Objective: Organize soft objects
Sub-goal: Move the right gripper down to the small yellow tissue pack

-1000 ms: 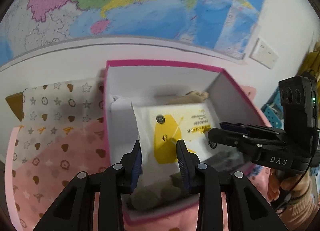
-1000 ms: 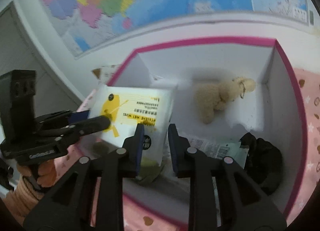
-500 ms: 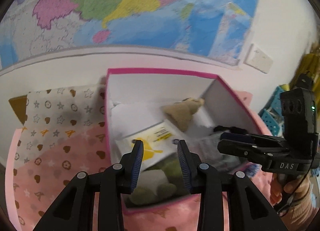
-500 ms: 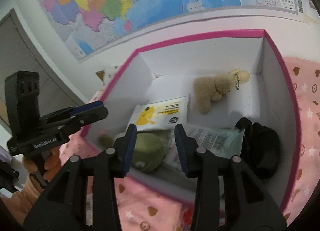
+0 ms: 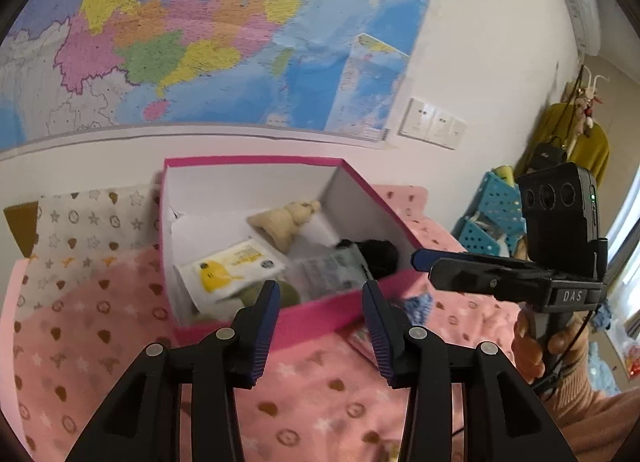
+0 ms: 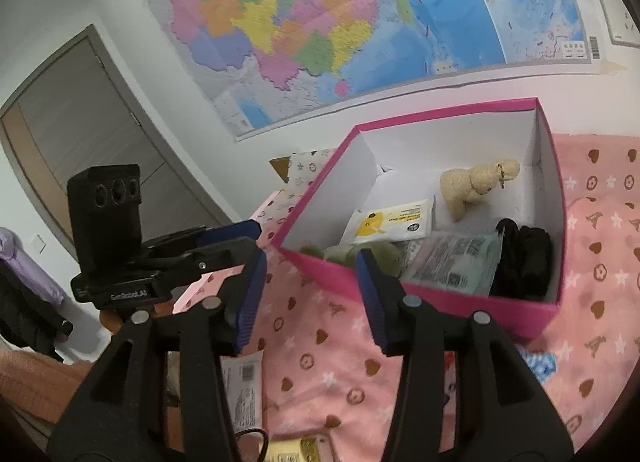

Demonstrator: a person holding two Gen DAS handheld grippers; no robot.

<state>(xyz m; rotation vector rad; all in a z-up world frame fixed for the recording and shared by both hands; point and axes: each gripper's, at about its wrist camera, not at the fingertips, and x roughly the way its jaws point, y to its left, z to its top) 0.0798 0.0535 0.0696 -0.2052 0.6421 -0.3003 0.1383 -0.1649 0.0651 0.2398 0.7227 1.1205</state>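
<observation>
- Left gripper (image 5: 318, 320) and right gripper (image 6: 310, 294): both empty, jaws just opening.
- Tube (image 6: 242, 394) lies lengthwise below right gripper, nearest it; box (image 6: 420, 294) ahead.

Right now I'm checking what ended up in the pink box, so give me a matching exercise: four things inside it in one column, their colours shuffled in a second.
Things in the pink box:
1. plush toy
2. wet wipes pack
3. bundle in the near right corner
4. soft lump at the near wall

Colours:
A. black
B. olive green
C. cream
D. white with a yellow figure

Pairs: 1-C, 2-D, 3-A, 4-B
</observation>
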